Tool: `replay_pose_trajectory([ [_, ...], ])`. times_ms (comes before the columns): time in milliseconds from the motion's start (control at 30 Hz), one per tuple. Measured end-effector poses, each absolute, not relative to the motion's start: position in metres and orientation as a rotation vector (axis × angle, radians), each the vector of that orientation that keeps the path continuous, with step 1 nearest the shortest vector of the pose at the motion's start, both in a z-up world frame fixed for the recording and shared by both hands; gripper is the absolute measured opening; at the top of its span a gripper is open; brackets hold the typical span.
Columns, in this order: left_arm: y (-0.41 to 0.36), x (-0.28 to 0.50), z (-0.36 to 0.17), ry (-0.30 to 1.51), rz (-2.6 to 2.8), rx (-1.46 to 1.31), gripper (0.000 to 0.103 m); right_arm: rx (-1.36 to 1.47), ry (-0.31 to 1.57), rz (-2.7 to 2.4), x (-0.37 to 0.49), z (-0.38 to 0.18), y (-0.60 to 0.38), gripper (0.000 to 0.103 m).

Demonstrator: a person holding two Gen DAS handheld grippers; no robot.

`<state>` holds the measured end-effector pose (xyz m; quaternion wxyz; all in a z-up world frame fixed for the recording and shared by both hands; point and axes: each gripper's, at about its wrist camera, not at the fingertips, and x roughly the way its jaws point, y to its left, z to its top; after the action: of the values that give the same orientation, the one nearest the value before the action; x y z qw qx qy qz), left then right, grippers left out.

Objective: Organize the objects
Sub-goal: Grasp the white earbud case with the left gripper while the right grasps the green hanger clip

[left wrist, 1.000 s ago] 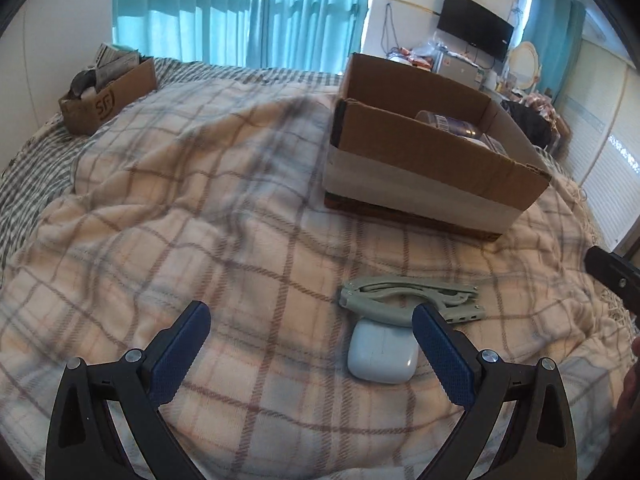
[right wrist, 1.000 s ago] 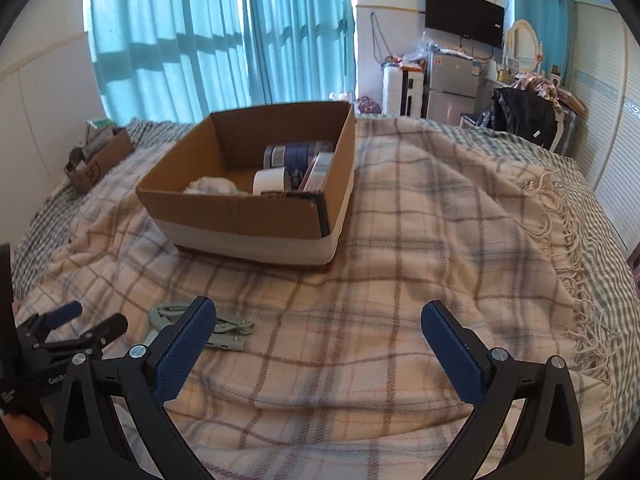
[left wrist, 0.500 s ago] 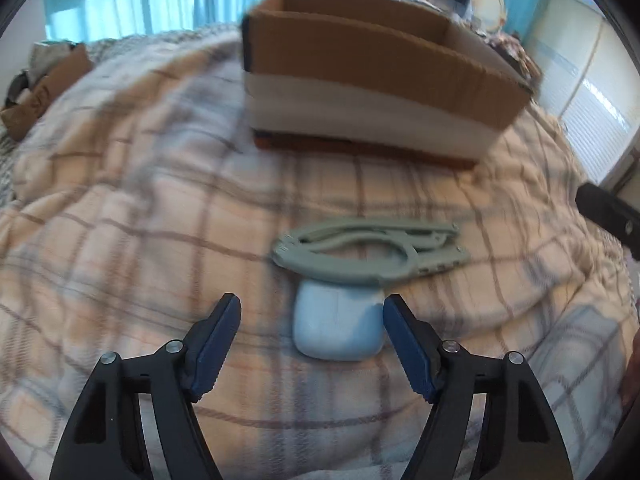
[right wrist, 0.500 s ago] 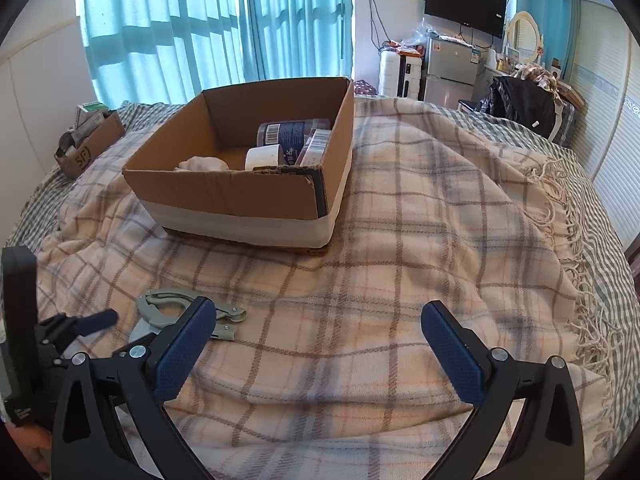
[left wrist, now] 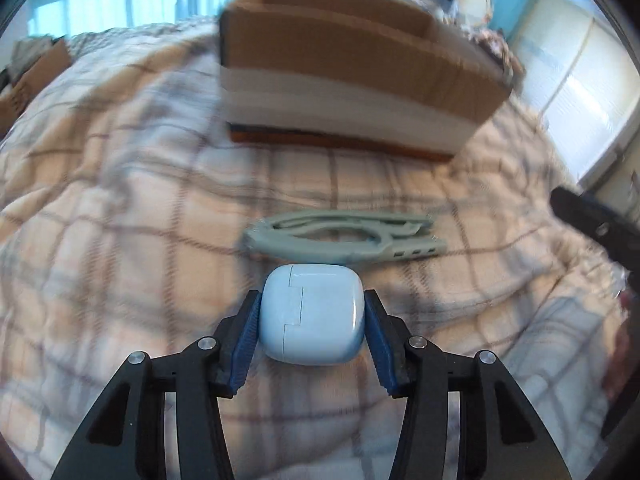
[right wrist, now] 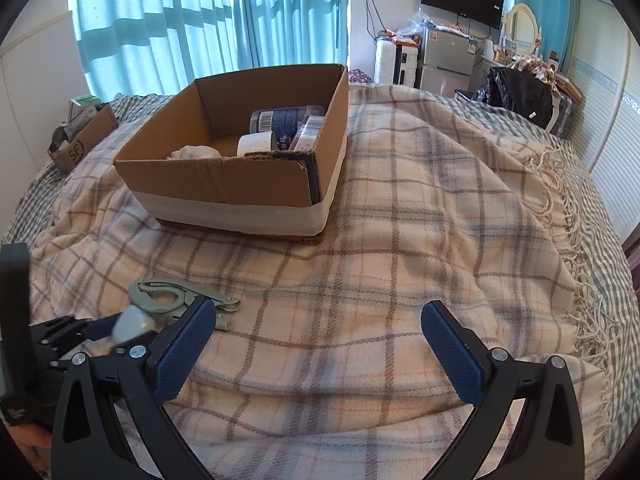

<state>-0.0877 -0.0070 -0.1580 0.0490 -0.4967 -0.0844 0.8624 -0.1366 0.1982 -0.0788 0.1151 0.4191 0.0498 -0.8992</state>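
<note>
On the bed's plaid blanket [left wrist: 120, 240], the left claw [left wrist: 312, 320], wide a second ago, is closing on a pale blue earbud case [left wrist: 312, 314] lying before the cardboard box [left wrist: 340, 60], just beside a folded grey hanger [left wrist: 344, 236]; pickup looks imminent. The right claw [right wrist: 316, 344] hovers spread, empty.

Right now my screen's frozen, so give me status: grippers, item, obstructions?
Left gripper closing around white earbud case. Right gripper open, empty. Grey folding hanger just behind case; cardboard box beyond.
</note>
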Motion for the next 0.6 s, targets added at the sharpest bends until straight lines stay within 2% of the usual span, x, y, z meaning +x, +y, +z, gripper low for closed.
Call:
replay_pose_trajectory([
  [267, -0.058, -0.061, -0.11, -0.387, 2.729, -1.424, 0.051, 1.154, 0.233, -2.595, -0.131, -0.069, 0.182, 0.103],
  [467, -0.104, -0.074, -0.099, -0.384, 2.833, -1.421, 0.051, 1.106, 0.336, -2.513, -0.13, -0.062, 0.148, 0.103],
  [600, -0.123, -0.084, -0.11, -0.328, 2.906, -1.459, 0.051, 1.099, 0.419, -2.405, -0.132, -0.067, 0.118, 0.103],
])
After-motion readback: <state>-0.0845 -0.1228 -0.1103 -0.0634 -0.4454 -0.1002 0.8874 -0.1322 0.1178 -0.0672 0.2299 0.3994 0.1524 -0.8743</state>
